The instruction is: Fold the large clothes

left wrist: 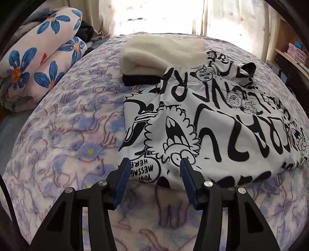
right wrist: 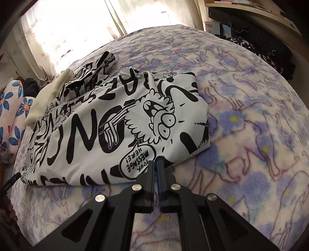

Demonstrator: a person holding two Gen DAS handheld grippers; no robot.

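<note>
- The bed [left wrist: 63, 123] is the biggest thing and fills most of both views; it is covered with a fleecy blanket in lilac and cream with drawn animal outlines.
- On the bed lies the large garment [left wrist: 202, 115], white cloth with black cartoon figures and big letters. It is folded into a thick bundle. In the left wrist view it takes the centre and the right of the frame; in the right wrist view [right wrist: 119, 119] it takes the centre and the left.
- A rolled quilt [left wrist: 38, 54] with blue flowers is at the upper left of the left wrist view, beside the bed.
- Bright curtains [left wrist: 154, 13] hang along the top of the frame behind the bed.
- A folded cream fleece [left wrist: 160, 52] lies at the top centre of the left wrist view, on a dark cloth [left wrist: 139, 79], touching the far edge of the garment.
- A wooden shelf [right wrist: 251, 11] with boxes is at the upper right of the right wrist view.
- The left tongs [left wrist: 154, 164] are at the bottom centre, released: the blue pads [left wrist: 121, 181] stand apart over the near edge of the garment, and I cannot tell if they touch it.
- The right tongs [right wrist: 156, 160] are at the bottom centre, clenched, the tips at the near hem of the garment; whether cloth is pinched between them I cannot tell.
</note>
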